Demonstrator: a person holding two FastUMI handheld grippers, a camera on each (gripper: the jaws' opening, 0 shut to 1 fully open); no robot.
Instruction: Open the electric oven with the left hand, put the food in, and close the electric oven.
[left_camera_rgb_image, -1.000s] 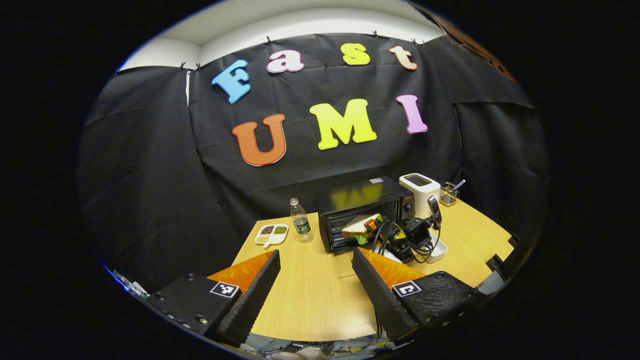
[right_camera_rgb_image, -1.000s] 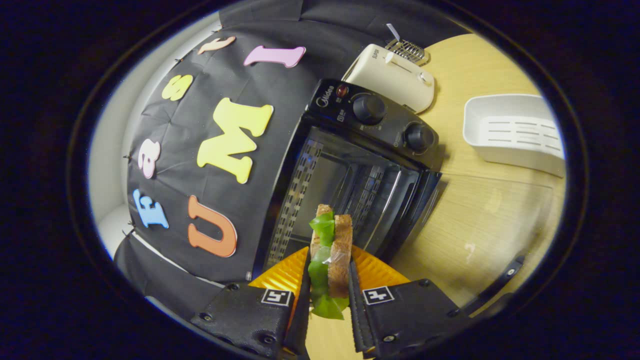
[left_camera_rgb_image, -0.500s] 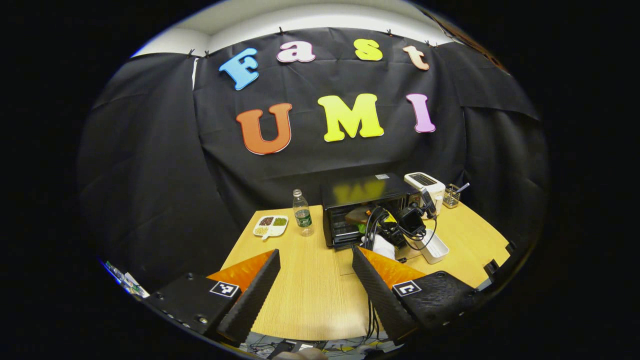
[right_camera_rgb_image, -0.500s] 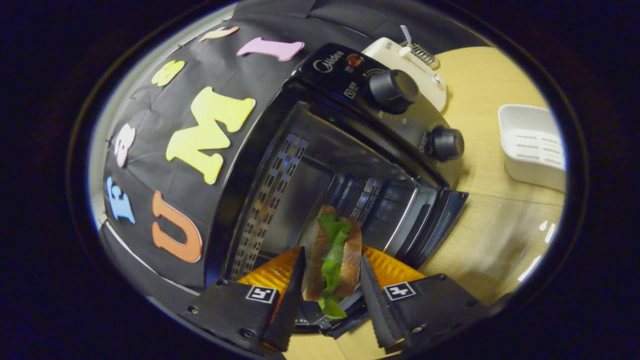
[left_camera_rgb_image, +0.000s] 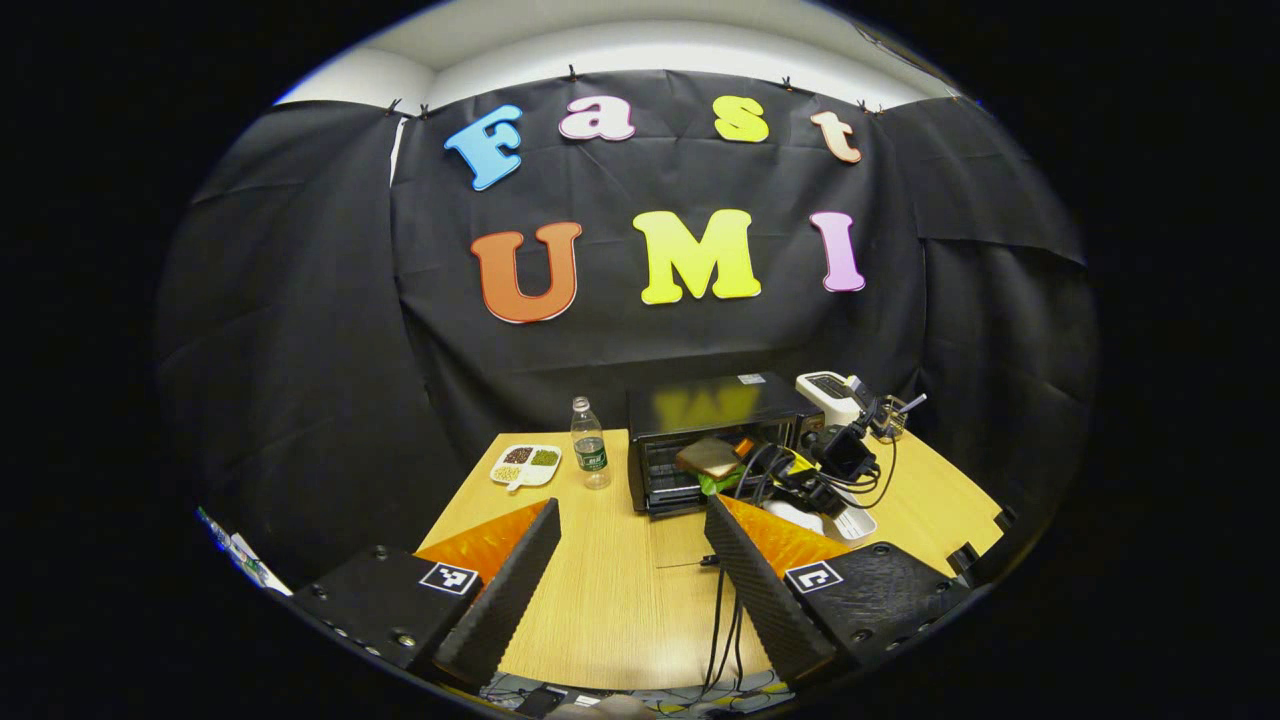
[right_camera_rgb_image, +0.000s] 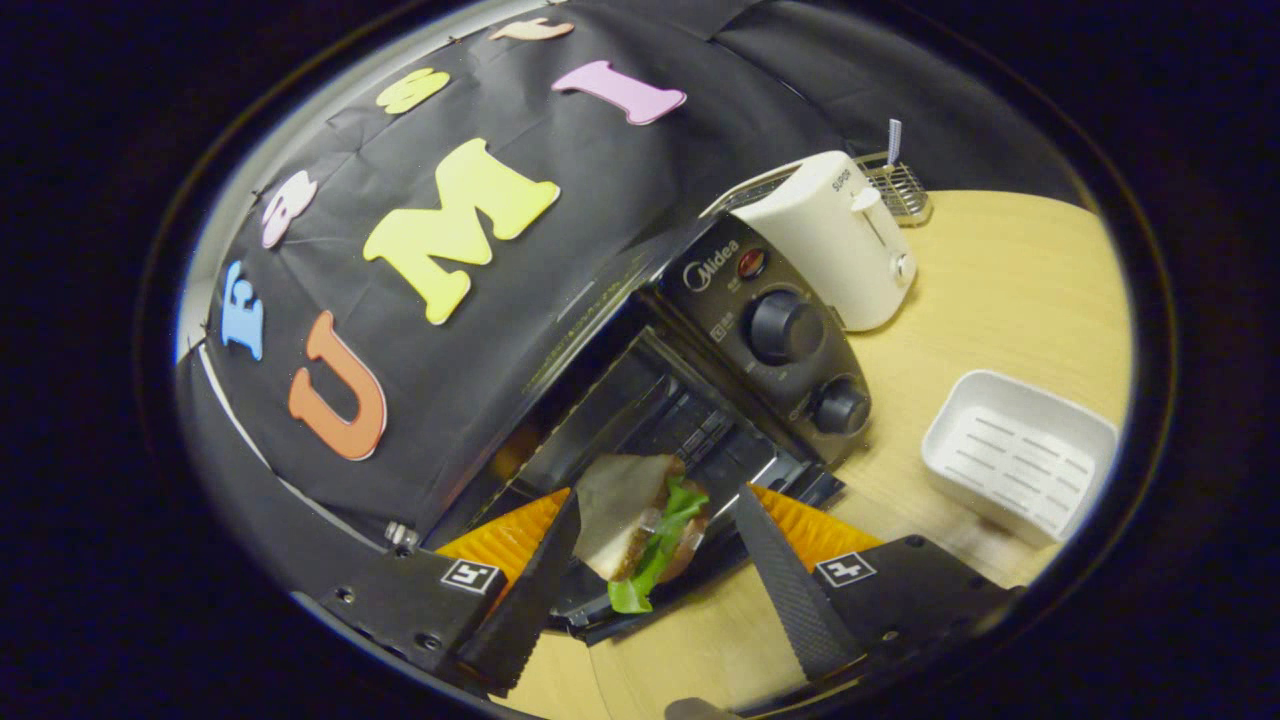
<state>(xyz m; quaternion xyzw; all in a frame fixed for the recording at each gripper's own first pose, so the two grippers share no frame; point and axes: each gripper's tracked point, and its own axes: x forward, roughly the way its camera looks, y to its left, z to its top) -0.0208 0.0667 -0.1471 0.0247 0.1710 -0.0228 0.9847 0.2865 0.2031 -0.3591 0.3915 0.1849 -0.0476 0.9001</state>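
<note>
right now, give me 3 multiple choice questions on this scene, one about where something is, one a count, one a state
1. Where does the water bottle stand?
A. between the sectioned snack dish and the electric oven
B. on top of the toaster
C. inside the white tray

2. How many round knobs show on the oven's control panel?
A. one
B. two
C. four

3. What state is the right gripper in?
A. shut flat on the sandwich
B. shut on the oven handle
C. open, with the sandwich between its fingers

Answers:
1. A, since the left gripper view shows the bottle on the table with the dish on one side and the oven on the other.
2. B, since the right gripper view shows two black knobs, one below the other.
3. C, since gaps show on both sides of the sandwich at the open oven mouth.
</note>
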